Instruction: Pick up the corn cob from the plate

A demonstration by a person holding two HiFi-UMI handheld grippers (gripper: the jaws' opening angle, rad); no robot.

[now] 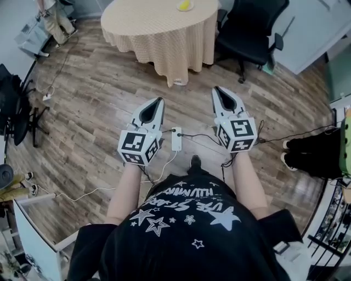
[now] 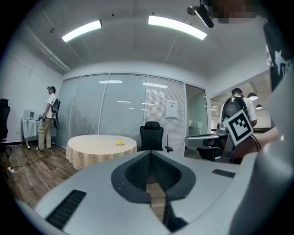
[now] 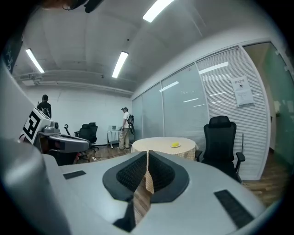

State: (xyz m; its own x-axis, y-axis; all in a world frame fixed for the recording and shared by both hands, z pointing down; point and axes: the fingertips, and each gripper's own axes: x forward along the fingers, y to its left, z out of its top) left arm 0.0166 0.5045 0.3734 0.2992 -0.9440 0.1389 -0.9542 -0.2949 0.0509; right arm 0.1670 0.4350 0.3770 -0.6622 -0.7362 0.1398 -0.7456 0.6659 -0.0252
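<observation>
We see an evenly bright room, lit by long ceiling light strips (image 2: 177, 26) that glare white at the top of both gripper views and mirror in the glass wall (image 2: 124, 117). Those views bulge, with black corners. Shadows on the wooden floor (image 1: 98, 104) are faint.

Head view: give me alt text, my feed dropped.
The left hand-held gripper and right hand-held gripper, both shut and empty, point across wood floor toward a distant round table bearing a small yellow item, likely the corn cob.
</observation>
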